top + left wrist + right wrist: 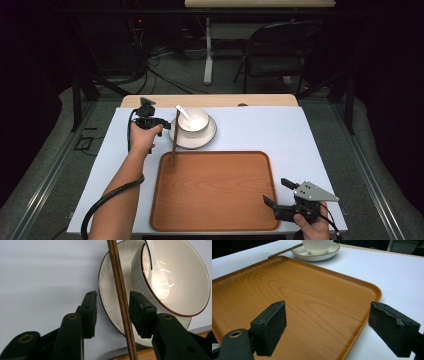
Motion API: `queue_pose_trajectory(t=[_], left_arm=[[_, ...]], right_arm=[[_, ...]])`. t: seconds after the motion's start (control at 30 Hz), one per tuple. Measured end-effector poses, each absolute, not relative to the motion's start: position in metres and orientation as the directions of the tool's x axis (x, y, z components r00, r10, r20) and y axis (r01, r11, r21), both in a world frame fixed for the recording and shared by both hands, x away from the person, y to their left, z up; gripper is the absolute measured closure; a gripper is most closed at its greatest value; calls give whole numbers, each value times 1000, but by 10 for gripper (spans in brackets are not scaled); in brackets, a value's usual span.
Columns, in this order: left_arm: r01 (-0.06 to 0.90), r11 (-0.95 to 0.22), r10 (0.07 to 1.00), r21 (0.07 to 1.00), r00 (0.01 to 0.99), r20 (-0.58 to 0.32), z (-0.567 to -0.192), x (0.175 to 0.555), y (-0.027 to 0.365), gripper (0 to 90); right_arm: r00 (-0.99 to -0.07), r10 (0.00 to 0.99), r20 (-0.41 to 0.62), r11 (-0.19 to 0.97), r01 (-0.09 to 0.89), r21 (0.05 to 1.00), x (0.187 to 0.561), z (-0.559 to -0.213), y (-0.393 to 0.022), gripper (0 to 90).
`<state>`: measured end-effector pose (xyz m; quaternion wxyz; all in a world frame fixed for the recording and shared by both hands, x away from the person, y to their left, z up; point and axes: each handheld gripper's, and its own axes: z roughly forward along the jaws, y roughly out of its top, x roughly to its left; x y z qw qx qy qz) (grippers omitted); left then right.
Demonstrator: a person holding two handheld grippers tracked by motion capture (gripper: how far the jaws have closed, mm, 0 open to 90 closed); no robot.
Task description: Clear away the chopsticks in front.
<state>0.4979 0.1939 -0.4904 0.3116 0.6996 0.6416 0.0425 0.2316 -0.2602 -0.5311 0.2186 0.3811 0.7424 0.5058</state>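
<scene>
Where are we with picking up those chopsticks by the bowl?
Reached, not yet gripped: the left gripper straddles the chopsticks, which lean across the plate rim onto the tray; only one pad looks near them. Closing and lifting remain. The right gripper waits open over the tray.

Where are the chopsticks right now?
In the high view the chopsticks lie left of centre, from the plate's left rim down onto the tray's far-left corner, between the left gripper's open jaws.
</scene>
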Motion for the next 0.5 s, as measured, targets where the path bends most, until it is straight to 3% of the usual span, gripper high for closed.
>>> queue_pose_trajectory(t=[0.5], left_arm=[[896,2,918,444,174,-356,-504,504,179,783]], right_arm=[[-616,786,59,196,338,920,231,-531,-261,146]])
